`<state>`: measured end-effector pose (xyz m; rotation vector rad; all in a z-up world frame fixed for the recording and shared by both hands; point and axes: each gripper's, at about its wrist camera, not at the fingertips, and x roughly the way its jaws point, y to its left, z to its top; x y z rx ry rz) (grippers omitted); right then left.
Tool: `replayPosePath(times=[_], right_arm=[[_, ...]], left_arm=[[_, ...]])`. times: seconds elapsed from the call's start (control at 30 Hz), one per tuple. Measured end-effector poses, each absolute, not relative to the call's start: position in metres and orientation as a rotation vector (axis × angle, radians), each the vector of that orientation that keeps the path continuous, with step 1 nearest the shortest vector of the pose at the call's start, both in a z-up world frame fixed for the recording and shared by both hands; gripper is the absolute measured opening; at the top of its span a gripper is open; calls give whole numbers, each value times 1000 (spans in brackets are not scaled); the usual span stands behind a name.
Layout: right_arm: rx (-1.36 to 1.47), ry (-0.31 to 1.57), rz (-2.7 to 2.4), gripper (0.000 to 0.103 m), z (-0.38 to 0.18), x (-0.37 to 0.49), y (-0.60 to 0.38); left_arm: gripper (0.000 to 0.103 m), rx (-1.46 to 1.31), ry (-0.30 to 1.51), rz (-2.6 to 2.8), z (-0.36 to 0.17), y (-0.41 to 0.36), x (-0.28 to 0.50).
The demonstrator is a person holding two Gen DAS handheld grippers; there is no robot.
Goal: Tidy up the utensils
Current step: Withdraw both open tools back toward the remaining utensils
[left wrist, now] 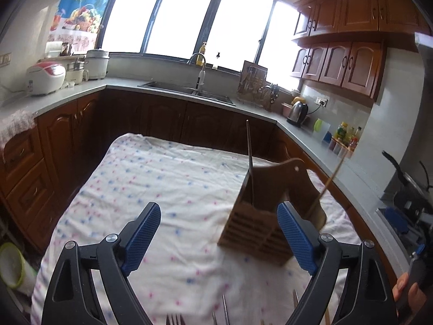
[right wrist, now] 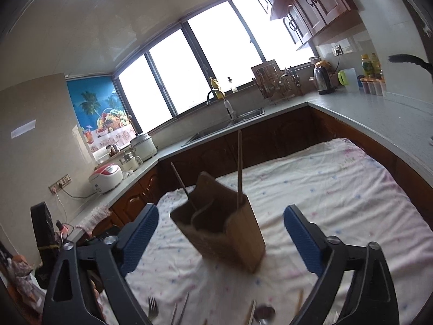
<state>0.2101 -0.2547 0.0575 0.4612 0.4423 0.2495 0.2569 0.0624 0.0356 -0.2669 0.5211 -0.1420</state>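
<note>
light: blown-out window (left wrist: 189, 19) daylight | cabinets (left wrist: 162, 119) shadowed | blur: slight | edges: fisheye-warped, vignetted

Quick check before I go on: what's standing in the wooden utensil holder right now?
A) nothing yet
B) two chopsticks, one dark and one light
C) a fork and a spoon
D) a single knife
B: the wooden utensil holder has a dark chopstick and a light chopstick sticking up out of it, while the fork lies on the cloth.

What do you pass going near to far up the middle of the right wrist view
Fork at the bottom edge → wooden utensil holder on the dotted cloth → dark cabinet fronts → sink → windows.
</note>
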Motion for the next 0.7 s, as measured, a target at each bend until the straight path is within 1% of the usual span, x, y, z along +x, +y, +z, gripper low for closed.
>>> replayPosePath(times=[0.37, 0.7], right_arm=[[435, 494, 204, 98, 39, 141, -260], [467, 591, 208, 98, 4, 115, -262]], left_arm=[[90, -288, 580, -137, 24, 78, 181], [90, -268, 654, -133, 12, 69, 147]])
